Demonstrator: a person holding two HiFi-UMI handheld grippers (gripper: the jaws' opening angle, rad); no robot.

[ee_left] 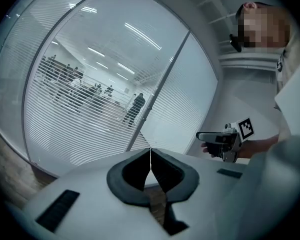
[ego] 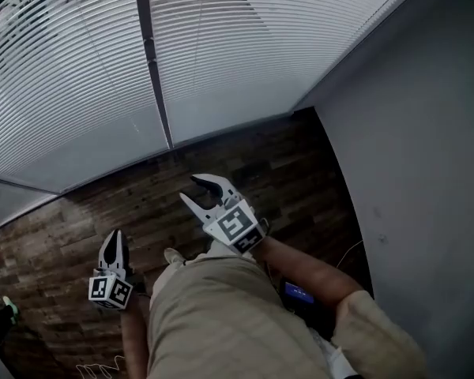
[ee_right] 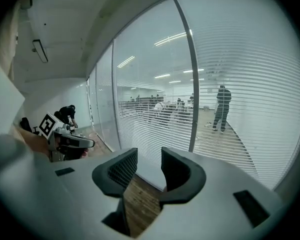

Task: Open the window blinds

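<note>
The left gripper (ee_left: 150, 153) is clenched: its two dark pads meet tip to tip and grasp nothing. Straight ahead of that closed tip, and well apart from it, hang the window blinds (ee_left: 90, 109), lowered over the glass. Their white slats lie level with thin gaps, and dim figures of people (ee_left: 138, 104) show through in the lit room behind. A dark mullion (ee_left: 160, 89) between two panes rises from just above the closed tip, slanting up to the right. The right gripper (ee_right: 149, 156) is released, its pads standing apart with only the wooden floor (ee_right: 140, 199) showing in the gap between them. The same blinds fill the space beyond its tips, untouched, and the mullion stands above its right-hand pad. Each gripper sees the other off to its inner side, level with its own jaws. From the head view both point toward the foot of the blinds, and a grey wall (ego: 426, 133) runs along the outer side of the right jaws.
</note>
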